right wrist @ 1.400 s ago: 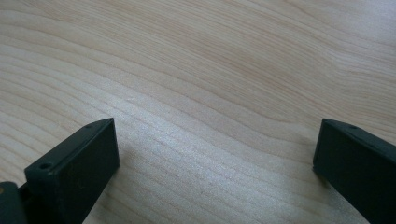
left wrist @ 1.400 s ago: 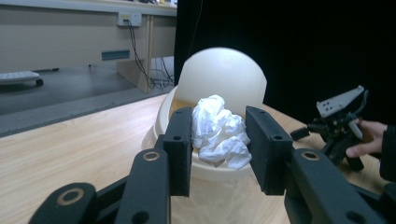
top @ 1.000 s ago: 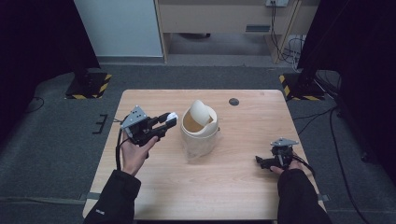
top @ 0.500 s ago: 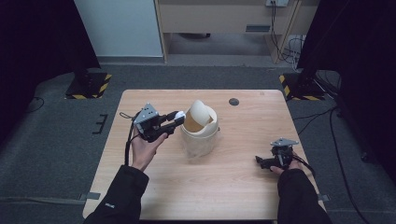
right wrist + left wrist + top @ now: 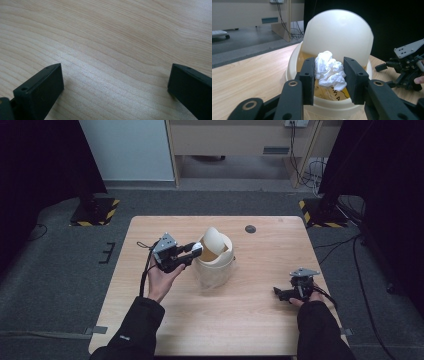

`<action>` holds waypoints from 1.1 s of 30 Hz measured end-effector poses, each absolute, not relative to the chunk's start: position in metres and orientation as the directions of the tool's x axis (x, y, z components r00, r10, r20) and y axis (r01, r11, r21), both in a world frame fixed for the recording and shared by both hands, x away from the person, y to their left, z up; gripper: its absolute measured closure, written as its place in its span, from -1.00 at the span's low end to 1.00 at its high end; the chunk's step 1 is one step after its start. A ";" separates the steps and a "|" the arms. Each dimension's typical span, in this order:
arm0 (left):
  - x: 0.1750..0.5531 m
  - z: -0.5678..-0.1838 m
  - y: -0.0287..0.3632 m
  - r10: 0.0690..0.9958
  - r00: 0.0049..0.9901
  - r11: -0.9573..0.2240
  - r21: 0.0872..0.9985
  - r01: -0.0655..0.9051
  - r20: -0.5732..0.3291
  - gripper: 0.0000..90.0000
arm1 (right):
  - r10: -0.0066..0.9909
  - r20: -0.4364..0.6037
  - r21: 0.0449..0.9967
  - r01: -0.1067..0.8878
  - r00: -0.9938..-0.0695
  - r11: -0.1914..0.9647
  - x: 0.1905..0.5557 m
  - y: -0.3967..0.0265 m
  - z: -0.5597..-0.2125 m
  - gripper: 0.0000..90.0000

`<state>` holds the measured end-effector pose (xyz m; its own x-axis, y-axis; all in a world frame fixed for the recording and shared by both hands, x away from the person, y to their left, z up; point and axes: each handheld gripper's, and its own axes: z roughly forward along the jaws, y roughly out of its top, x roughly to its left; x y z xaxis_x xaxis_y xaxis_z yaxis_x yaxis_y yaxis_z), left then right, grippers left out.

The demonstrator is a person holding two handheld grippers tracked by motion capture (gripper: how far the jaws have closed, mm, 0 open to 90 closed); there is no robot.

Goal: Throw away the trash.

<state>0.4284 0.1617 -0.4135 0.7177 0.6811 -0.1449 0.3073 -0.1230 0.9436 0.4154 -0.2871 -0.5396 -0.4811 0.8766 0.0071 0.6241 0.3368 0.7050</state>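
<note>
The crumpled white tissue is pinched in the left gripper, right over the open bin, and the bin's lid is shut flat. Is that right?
Not quite. The bin is open: in the left gripper view its domed lid is tipped up behind the opening. The rest holds: the left gripper pinches the crumpled white tissue over the bin's opening.

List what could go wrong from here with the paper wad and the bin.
1. The left gripper pinches the crumpled paper wad only by its sides; it sits near the rim of the bin, so released too soon it might land on the table.
2. The swing lid stands tilted right behind the wad and could bounce it back.
3. The bin looks light; a nudge might tip it, and the right gripper rests far off.
</note>
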 end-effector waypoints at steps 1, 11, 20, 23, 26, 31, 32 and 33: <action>0.429 -0.415 0.161 0.681 0.717 -0.124 0.943 0.309 -0.146 0.39 | 0.877 0.007 0.705 0.624 -0.481 0.337 0.415 -0.287 -0.540 -0.99; 0.435 -0.423 0.155 0.680 0.717 -0.132 0.937 0.324 -0.152 0.39 | 0.876 0.007 0.705 0.624 -0.482 0.337 0.415 -0.287 -0.540 -0.99; 0.439 -0.428 0.150 0.682 0.716 -0.146 0.931 0.334 -0.150 0.38 | 0.875 0.007 0.705 0.623 -0.484 0.338 0.415 -0.287 -0.540 -0.99; 0.440 -0.430 0.148 0.682 0.716 -0.149 0.930 0.337 -0.150 0.38 | 0.875 0.007 0.705 0.623 -0.483 0.338 0.415 -0.287 -0.540 -0.99; 0.441 -0.431 0.147 0.683 0.715 -0.156 0.928 0.339 -0.147 0.37 | 0.875 0.007 0.705 0.623 -0.484 0.339 0.415 -0.287 -0.540 -0.99; 0.443 -0.433 0.144 0.684 0.714 -0.150 0.928 0.341 -0.152 0.36 | 0.876 0.009 0.705 0.624 -0.483 0.337 0.415 -0.287 -0.540 -0.99; 0.444 -0.433 0.144 0.683 0.714 -0.150 0.928 0.341 -0.152 0.35 | 0.876 0.009 0.705 0.624 -0.483 0.337 0.415 -0.287 -0.540 -0.99; 0.444 -0.434 0.143 0.681 0.716 -0.148 0.928 0.340 -0.153 0.34 | 0.875 0.009 0.705 0.624 -0.483 0.337 0.415 -0.287 -0.540 -0.99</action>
<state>0.4440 0.1432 -0.4336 0.7157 0.6814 -0.1534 0.3404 -0.1484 0.9285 0.4153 -0.2868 -0.5396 -0.4831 0.8755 0.0086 0.6238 0.3373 0.7050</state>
